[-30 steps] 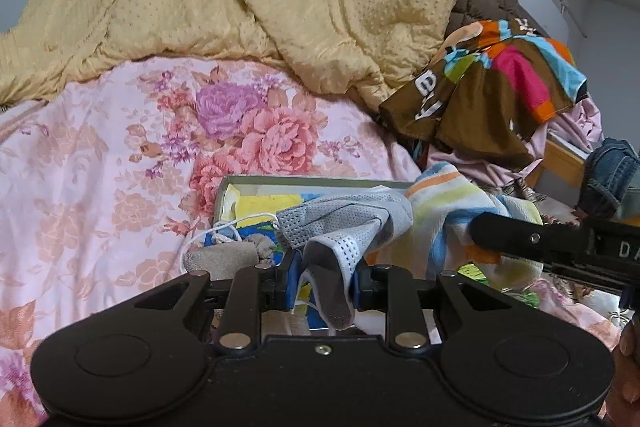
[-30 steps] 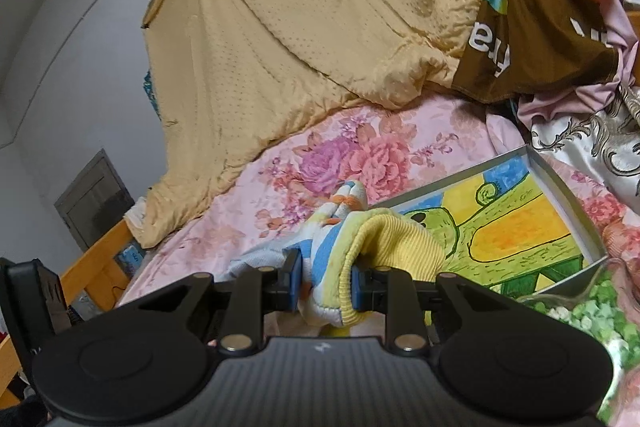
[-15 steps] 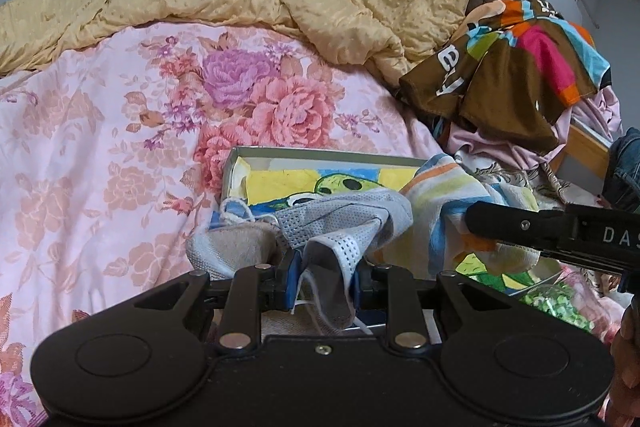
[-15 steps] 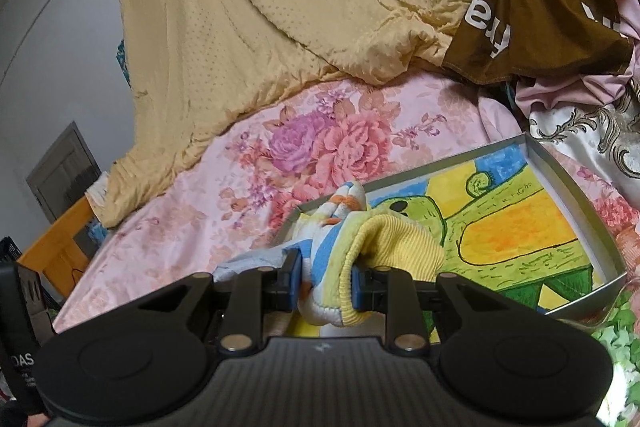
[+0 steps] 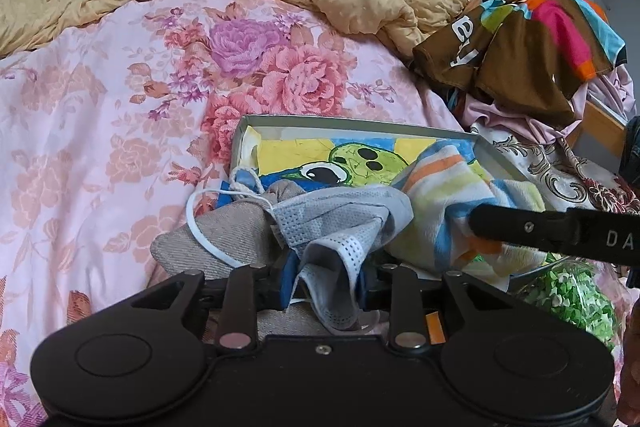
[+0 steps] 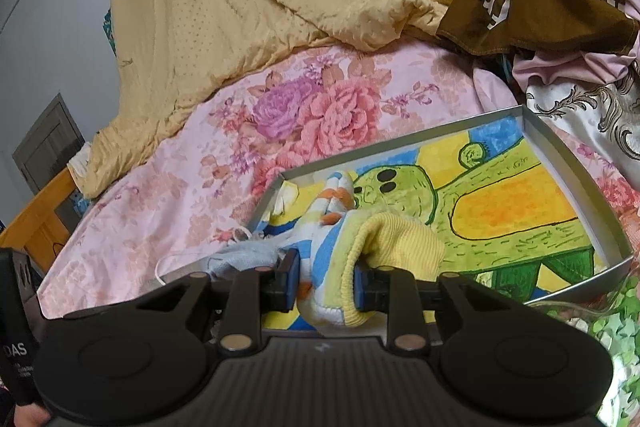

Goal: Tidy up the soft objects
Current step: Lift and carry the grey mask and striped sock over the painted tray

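Now both grippers sit lower over the shallow tray (image 5: 360, 125) with the green cartoon lining than a second ago; the tray fills more of each view; we read this as the put-down step of the tidying. The left gripper (image 5: 326, 273) has just eased its jaws wider, yet the grey face mask (image 5: 340, 223) is still pinched between the pads, draped over a beige cloth pouch (image 5: 224, 235) at the tray's near left corner. The right gripper (image 6: 326, 285) has likewise loosened slightly; its pads still press on the striped sock (image 6: 340, 259), whose yellow cuff bulges over the tray floor. We judge that release has begun; neither item is free yet; both hang over the tray, on the floral bedsheet (image 5: 100, 131).
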{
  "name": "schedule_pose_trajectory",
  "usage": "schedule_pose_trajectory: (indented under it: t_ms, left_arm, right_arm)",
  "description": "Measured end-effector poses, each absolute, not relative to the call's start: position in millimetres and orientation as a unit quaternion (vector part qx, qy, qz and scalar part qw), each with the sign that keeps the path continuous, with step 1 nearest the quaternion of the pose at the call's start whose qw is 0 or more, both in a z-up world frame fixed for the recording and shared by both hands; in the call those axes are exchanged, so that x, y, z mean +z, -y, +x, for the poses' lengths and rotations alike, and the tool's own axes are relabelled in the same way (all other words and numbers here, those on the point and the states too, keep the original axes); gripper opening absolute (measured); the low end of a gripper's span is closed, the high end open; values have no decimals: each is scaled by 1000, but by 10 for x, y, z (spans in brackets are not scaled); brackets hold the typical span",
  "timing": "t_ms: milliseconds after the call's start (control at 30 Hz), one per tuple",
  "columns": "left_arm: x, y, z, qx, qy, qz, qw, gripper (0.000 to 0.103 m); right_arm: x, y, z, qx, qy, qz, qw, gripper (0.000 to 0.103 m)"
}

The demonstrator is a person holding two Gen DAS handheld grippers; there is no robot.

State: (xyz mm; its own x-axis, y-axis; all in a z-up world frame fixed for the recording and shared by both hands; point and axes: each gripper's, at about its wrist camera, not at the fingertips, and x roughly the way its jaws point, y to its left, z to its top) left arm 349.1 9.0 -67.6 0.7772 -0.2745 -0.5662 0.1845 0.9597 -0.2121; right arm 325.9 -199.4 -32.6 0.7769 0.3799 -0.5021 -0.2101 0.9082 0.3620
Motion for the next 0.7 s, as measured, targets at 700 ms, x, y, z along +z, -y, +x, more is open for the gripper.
schedule_pose_trajectory:
  t_ms: [700]
  left_arm:
    - [-670, -35, 3472, -125, -324, -72, 935, 41]
  right_arm:
    - [-343, 2052, 3289, 121, -323, 133, 929, 54]
